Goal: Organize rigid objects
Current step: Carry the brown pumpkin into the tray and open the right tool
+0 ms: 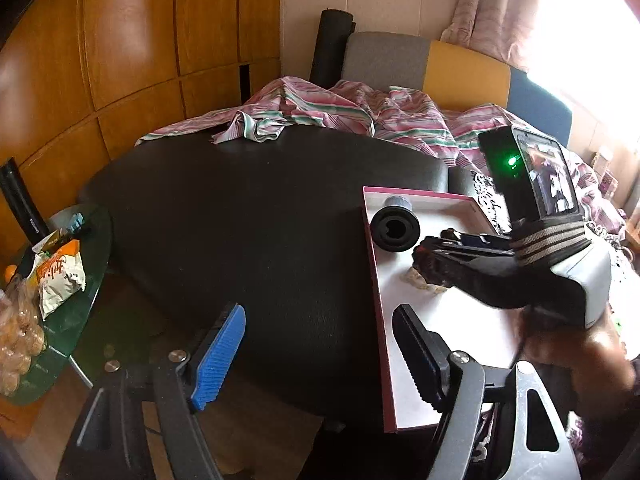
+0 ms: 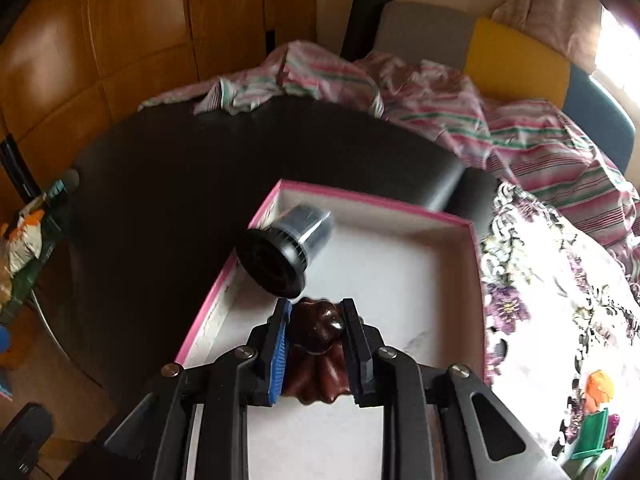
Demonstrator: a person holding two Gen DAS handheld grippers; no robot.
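A: Item one, the mould [image 2: 316, 344]. Where is it held, and how is it laid?

B: A dark brown fluted mould, glossy, is pinched between the fingers of the right gripper [image 2: 316, 308], over the near half of the box [image 2: 452, 276]. Its domed end is pointed forward past the fingertips; its flared skirt is turned back toward the wrist. The long axis is thus run along the fingers. Whether it is touching the box floor cannot be told.

A: Item two, the neighbour?

B: A black cylinder [image 2: 280, 264], on its side in the box's far left corner, wide ribbed mouth turned toward the camera. It is just ahead and left of the mould, very near the blue pad.

A: The container?

B: A shallow box, pink rim, white floor, set on the dark worktop [image 1: 240, 220] at its right edge.

A: The other hand?

B: The left gripper [image 1: 320, 352] is recorded with fingers spread wide, nothing between them, straddling the box's left rim. The right is the nearer to the mould. By judgement, the release turns on keeping clear of the cylinder.
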